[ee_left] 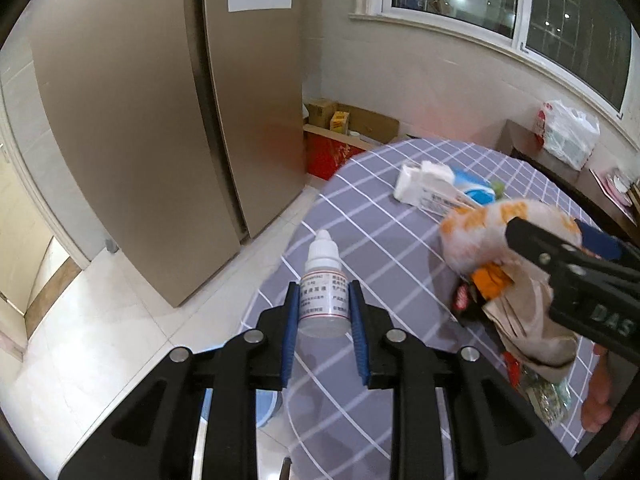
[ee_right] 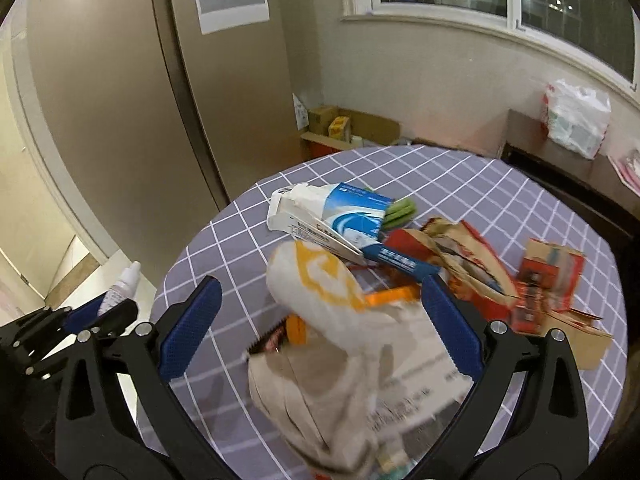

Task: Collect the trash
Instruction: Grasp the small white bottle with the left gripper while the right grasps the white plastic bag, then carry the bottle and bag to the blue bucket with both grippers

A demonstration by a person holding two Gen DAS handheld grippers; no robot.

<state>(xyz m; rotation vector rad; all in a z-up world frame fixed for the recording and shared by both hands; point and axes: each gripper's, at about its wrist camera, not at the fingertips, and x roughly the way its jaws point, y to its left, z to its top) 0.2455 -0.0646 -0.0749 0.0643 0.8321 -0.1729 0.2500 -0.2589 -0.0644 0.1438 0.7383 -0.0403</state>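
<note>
left tool (ee_left: 323, 308) clenched the light, slippery dropper bottle (ee_left: 322, 280) mid-body; right tool (ee_right: 316, 328) gaped wide around the soft crumpled paper bag (ee_right: 340, 360).

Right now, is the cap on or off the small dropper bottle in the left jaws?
On. The dropper bottle has its white cap seated over the tip, above the blue pads clamping its labelled body.
</note>
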